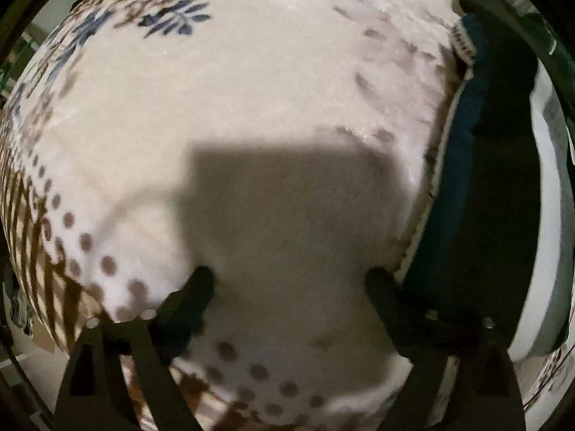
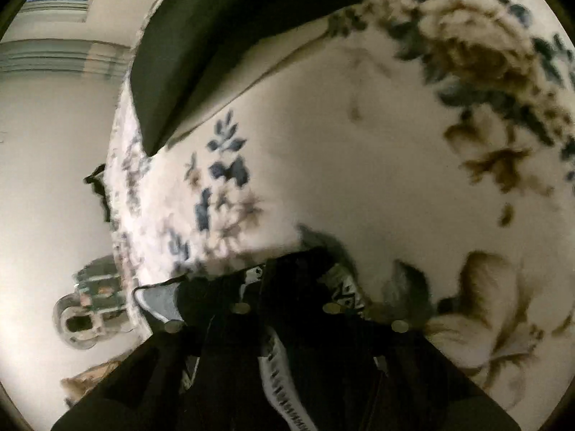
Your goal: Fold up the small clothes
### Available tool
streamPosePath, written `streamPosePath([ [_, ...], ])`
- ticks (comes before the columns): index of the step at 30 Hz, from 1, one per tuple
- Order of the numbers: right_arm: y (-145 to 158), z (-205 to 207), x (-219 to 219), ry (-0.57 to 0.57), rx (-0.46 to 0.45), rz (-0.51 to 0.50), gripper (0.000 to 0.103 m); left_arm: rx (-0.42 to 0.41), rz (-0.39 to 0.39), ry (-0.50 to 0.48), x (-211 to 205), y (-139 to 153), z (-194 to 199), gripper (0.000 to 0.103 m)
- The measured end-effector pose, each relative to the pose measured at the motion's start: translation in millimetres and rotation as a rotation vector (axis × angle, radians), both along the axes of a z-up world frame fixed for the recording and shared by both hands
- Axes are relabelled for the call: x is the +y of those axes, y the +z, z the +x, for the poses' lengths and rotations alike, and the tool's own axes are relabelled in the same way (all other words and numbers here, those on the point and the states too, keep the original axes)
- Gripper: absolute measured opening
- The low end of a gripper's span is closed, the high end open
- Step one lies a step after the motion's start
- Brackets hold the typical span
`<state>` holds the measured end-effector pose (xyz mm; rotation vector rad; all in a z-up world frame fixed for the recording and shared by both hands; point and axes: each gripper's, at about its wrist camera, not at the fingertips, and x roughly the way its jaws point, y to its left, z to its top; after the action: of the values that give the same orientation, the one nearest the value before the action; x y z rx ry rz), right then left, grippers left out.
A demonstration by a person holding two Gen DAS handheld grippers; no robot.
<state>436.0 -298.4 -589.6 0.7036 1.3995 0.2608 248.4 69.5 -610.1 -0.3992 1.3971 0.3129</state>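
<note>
Dark garment (image 2: 287, 323) clenched in right tongs (image 2: 287, 287); left tongs (image 1: 287, 276) spread over floral blanket (image 1: 251, 89).

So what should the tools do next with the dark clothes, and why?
Probably the left tool should move right and grip the dark garment: it hangs open over the bare floral blanket, while the right tool seems shut on dark cloth.
</note>
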Motion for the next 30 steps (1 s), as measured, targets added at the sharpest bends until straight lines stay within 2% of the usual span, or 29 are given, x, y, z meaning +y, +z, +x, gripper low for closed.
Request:
streamPosePath([
  [2,3.0,-1.0,-10.4,-0.055,-0.007,-0.031,0.006,0.009,0.015,0.006,-3.3,-4.5,4.2,0.102],
  [4,4.1,-2.7,-19.7,-0.097,0.001,-0.053,0.005,0.006,0.037,0.017,-9.2,-7.9,7.3,0.103],
  [7,-4.0,1.4,-20.8,-0.07,0.028,-0.081,0.005,-0.009,0.062,0.038,-12.7,-10.2,7.0,0.103],
  [10,-8.4,9.0,-10.0,-0.001,0.056,-0.005,0.008,0.02,0.036,0.018,-11.7,-8.4,11.3,0.103],
  [11,-3.0,5.6,-13.3,0.004,0.066,0.018,0.016,0.03,0.015,0.015,-9.2,-5.2,11.1,0.101],
  [12,3.5,-1.3,-17.4,0.007,0.069,0.05,0.031,0.029,0.001,0.017,-6.2,-0.5,9.6,0.101],
  [14,14.1,-25.9,-23.9,0.022,0.083,0.1,0.051,0.01,-0.039,0.024,-1.0,15.3,2.2,0.101],
  [18,6.8,-90.6,-24.9,0.093,0.216,0.073,0.053,-0.018,-0.097,0.049,6.1,40.4,-13.2,0.101],
  [20,-8.9,-125.6,-19.6,0.121,0.307,0.078,0.053,-0.035,-0.125,0.065,8.2,51.6,-18.6,0.101],
  [22,-23.6,-149.5,-10.3,0.133,0.353,0.104,0.053,-0.049,-0.147,0.069,7.4,56.9,-18.0,0.101],
  [23,-26.3,-156.4,-7.3,0.127,0.348,0.104,0.048,-0.055,-0.152,0.066,7.7,58.8,-17.7,0.101],
  [24,-26.4,-162.6,-4.1,0.119,0.326,0.08,0.007,-0.06,-0.155,0.057,6.6,59.4,-15.3,0.101],
  [27,-11.7,-174.7,-3.6,0.075,0.252,0.007,0.003,-0.059,-0.167,0.03,4.7,53.1,11.3,0.101],
  [30,10.9,-182.2,-24.9,-0.005,0.224,-0.081,0.003,-0.083,-0.191,-0.001,-1.5,50.9,27.4,0.101],
])
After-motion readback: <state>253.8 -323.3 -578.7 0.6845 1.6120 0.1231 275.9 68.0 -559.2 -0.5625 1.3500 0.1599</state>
